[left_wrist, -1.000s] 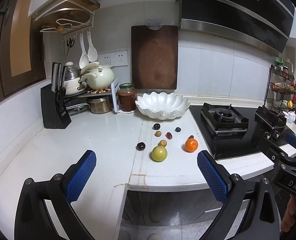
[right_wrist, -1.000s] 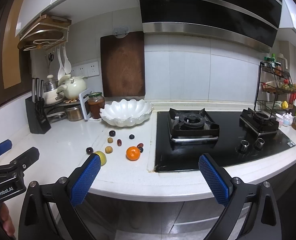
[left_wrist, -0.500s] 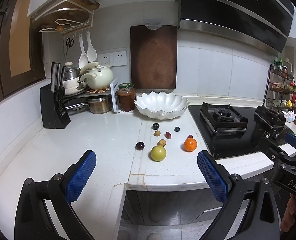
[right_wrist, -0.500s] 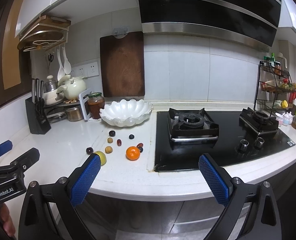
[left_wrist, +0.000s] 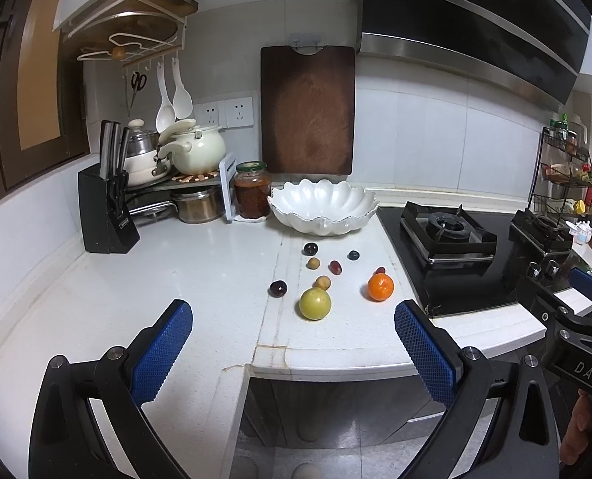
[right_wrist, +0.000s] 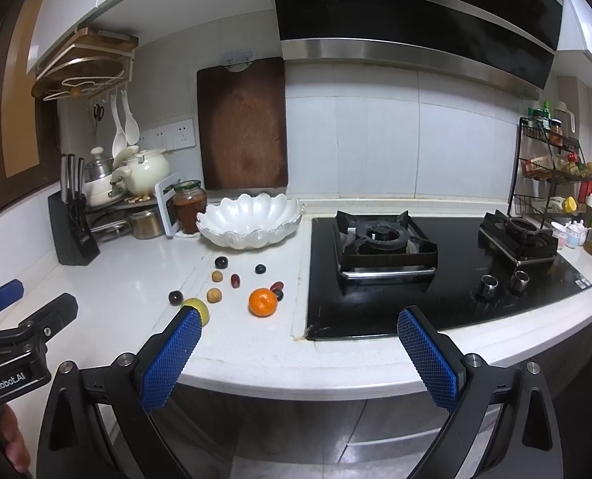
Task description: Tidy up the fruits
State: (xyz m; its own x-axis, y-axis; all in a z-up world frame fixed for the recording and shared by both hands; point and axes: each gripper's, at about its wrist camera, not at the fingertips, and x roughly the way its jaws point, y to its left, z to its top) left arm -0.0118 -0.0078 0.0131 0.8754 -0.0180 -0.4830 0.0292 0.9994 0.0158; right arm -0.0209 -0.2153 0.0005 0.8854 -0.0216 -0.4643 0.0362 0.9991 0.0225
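orange [left_wrist: 380, 287]: orange | bowl [left_wrist: 323, 209]: white | tool pads [left_wrist: 162, 353]: blue, dotted

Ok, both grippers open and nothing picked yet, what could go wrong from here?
The round fruit could roll: the orange lies near the stove edge, with small dark fruits right beside it that a wide grab might knock. The green fruit sits nearest the counter's front edge. The bowl looks breakable; lower fruit in gently.
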